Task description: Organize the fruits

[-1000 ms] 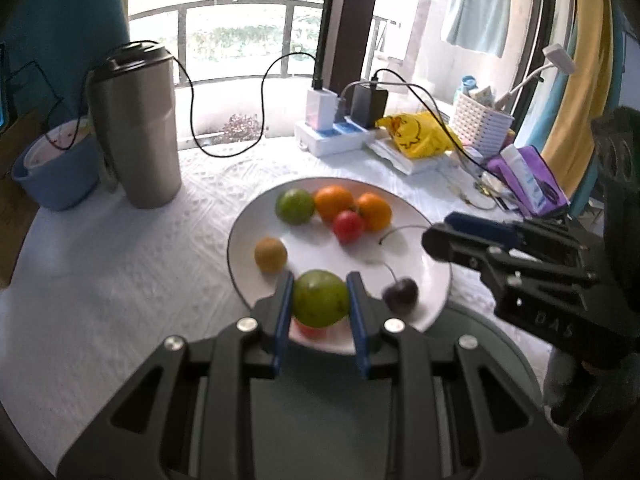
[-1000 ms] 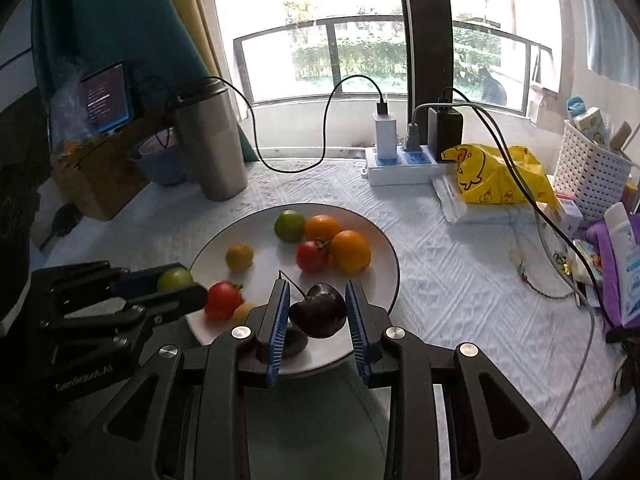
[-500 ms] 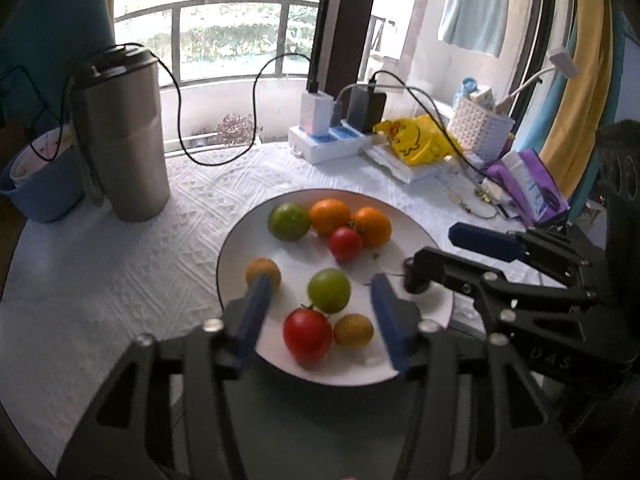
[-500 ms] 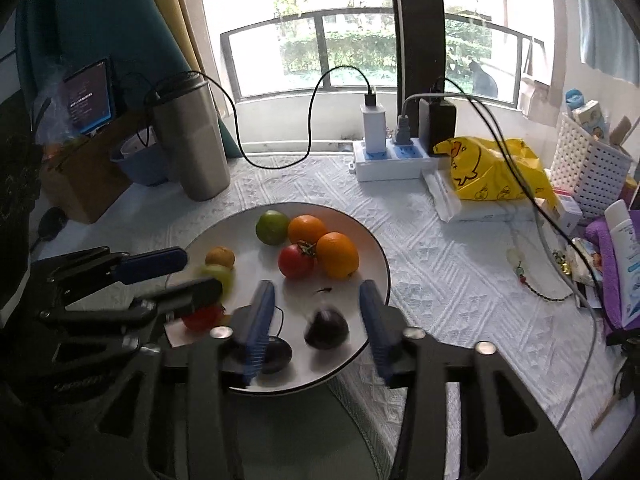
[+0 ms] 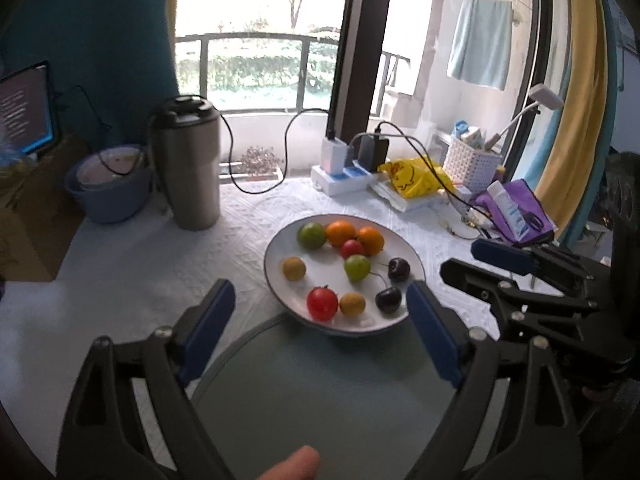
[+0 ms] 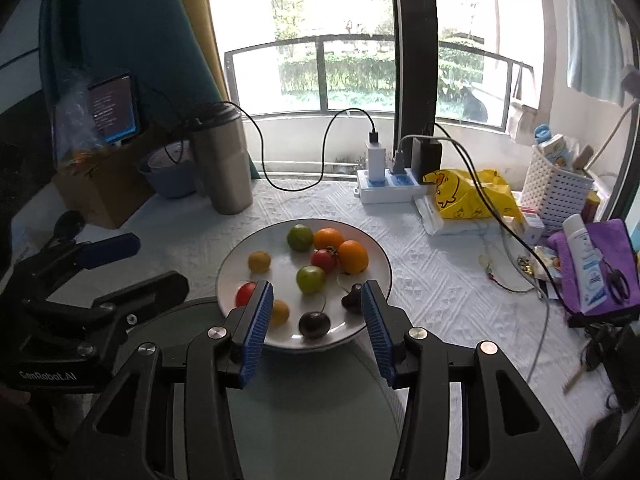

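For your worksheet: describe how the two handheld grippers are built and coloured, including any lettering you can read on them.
Both the left gripper and the right gripper have black angular frames with triangular cut-outs, silver screw heads and blue ribbed pads lining the jaws. White "GenRobot.AI" lettering marks the left one's side. No cables or sleeves show.

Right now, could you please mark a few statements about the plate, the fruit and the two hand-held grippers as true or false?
1. Both the left hand-held gripper and the right hand-held gripper are open and hold nothing. True.
2. Two dark cherries lie on the white plate. True.
3. The steel tumbler lies on its side. False: it stands upright, left of the plate.
4. The two oranges sit at the plate's near rim. False: they sit toward the far side.
5. The red tomato lies on the tablecloth. False: it lies on the plate.
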### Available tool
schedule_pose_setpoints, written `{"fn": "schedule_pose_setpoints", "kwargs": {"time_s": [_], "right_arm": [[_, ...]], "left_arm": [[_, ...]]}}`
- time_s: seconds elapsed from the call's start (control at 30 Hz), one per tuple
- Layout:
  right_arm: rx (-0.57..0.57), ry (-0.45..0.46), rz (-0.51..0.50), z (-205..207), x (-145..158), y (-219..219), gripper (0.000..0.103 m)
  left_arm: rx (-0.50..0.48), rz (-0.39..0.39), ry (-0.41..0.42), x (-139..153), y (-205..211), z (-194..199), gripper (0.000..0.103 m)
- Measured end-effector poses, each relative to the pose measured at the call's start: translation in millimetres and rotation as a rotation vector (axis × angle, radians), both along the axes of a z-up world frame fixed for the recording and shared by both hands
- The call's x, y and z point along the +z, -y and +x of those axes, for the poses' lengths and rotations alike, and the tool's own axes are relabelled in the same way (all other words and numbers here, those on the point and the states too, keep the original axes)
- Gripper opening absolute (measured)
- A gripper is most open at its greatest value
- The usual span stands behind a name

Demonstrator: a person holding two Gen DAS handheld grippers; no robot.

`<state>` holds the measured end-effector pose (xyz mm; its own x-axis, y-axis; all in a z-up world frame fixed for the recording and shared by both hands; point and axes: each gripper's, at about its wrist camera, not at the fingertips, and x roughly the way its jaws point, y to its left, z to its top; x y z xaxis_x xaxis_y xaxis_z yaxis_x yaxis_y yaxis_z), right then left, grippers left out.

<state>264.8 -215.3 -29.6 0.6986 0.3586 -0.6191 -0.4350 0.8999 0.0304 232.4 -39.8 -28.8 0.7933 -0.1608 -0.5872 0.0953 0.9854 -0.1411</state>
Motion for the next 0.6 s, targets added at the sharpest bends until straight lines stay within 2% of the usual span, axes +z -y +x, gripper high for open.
{"fn": "schedule_pose_setpoints", "kwargs": {"time_s": [0.17, 0.4, 0.43, 0.5, 0.6], "right_arm": [[-0.003, 0.023, -0.003, -26.6, 9.0, -0.4, 0.049], [-0.019, 0.061, 0.002, -60.4, 23.0, 1.5, 0.049], [-0.021, 0.070, 0.005, -66.2, 25.8, 1.8, 0.051], [-0.023, 0.084, 0.012, -74.9, 30.1, 3.1, 0.067], [-0.030, 0.108, 0.015, -90.6, 38.6, 4.8, 0.070]], "left_arm": [[0.048, 0.018, 0.022, 9.5, -5.6, -30.6, 0.089], [0.079, 0.062, 0.098, 23.7, -5.7, -70.2, 0.089], [0.079, 0.065, 0.106, 26.0, -5.3, -76.6, 0.089], [0.081, 0.072, 0.123, 29.6, -3.8, -86.0, 0.089], [0.086, 0.090, 0.155, 37.1, -1.7, -101.5, 0.089]]}}
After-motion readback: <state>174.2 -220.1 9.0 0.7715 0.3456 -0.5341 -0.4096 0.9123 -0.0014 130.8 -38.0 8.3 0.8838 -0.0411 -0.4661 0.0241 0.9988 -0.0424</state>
